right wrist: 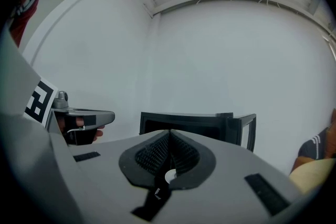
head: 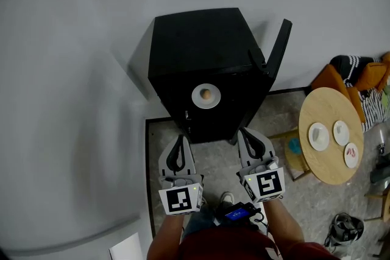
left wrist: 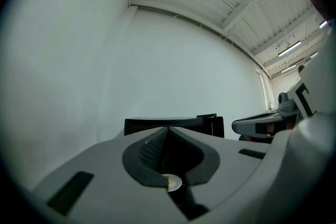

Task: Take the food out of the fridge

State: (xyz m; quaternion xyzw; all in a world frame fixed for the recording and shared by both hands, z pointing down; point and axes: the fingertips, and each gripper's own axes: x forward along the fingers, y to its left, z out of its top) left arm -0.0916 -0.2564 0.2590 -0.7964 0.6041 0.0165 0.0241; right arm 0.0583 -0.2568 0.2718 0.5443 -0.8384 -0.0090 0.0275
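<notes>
2 pairs of jaws closed empty, left gripper (head: 178, 143), right gripper (head: 246, 136), boxy black fridge (head: 201, 45), round white plate (head: 198, 100).

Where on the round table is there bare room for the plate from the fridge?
The round table is bare at its wall-side end and along its near edge; three white dishes crowd the middle and the right side.
</notes>
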